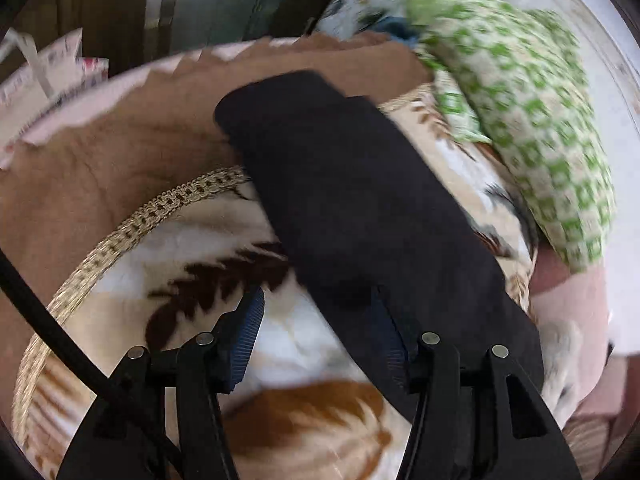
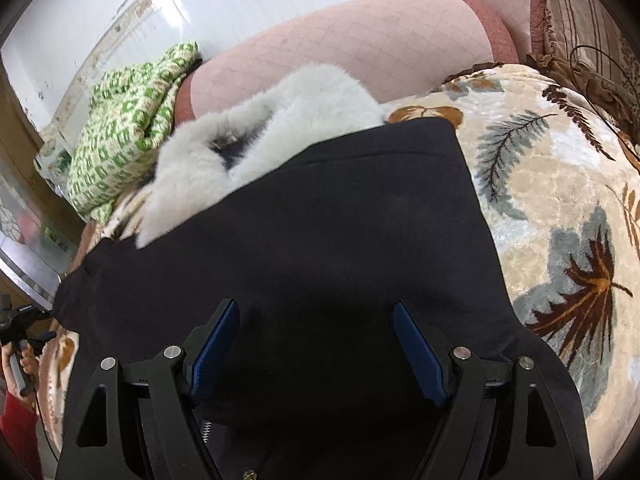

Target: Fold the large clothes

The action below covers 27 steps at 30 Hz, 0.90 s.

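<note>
On the leaf-print blanket (image 2: 560,184), black garment (image 2: 320,220) lies flat, part-folded; white fur collar (image 2: 280,120) at far edge. Right gripper (image 2: 316,348) open over near hem; left gripper (image 1: 320,344) open, garment draped across its right finger. Fold seems mid-way; next, pinch near edge and carry it far

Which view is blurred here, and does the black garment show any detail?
Left wrist: motion blur smears the green checked cloth and leaf blanket; the black garment is a featureless dark mass. Right wrist: sharper, fur trim crisp, though the garment stays underexposed with one faint seam; fisheye bending at both rims.
</note>
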Tool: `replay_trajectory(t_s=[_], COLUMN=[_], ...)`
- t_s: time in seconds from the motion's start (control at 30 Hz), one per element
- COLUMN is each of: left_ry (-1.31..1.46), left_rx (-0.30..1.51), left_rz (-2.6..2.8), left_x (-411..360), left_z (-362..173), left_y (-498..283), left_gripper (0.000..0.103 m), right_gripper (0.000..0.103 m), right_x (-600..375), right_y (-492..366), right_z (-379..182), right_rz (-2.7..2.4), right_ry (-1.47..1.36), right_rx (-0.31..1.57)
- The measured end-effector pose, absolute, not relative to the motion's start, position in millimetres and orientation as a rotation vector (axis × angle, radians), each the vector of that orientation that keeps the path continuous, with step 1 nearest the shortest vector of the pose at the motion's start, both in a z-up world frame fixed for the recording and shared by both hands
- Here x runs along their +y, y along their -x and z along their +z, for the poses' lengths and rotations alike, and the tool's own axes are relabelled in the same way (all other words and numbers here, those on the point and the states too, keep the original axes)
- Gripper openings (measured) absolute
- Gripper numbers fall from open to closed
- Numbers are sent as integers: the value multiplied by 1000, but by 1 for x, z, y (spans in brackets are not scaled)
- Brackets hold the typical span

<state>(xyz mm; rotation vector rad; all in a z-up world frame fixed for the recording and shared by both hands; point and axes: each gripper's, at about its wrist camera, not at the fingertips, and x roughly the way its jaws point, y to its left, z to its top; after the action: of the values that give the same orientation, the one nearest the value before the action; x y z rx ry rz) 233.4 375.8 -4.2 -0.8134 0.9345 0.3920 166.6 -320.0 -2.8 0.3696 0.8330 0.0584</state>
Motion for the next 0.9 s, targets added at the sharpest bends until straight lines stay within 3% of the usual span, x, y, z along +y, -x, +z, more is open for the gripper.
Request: replay_trajectory(t_s=[0.33,0.4,0.43,0.47,0.63,0.7,0.9], left_ry=[866,793,772,747,582,542,425], left_rx=[887,923,924,923,871,824,756], left_rz=[337,372,375,375,336,259,-13], left_x=[379,366,362,356,307,278,161], left_z=[-10,-7,-5,1,61,93,156], left_y=[-277,-286,-290,-289,-276,-265,-231], left_gripper=[57,36,16,11,8,8,8], right_gripper=[85,85,85,85,81,73,72], right_x=[-306,-307,-308,-308,-308,-312,-325], right_y=[-174,-176,-176,-176,-172,-170,-161], right_z=[-14,-15,-15,-15,-11,-7,8], right_rz=[53,54,54,55,50,56,36], right_ry=[-264,-268,-271,-273,-281,-312,-392], right_rx=[859,861,861,861,844,828,773])
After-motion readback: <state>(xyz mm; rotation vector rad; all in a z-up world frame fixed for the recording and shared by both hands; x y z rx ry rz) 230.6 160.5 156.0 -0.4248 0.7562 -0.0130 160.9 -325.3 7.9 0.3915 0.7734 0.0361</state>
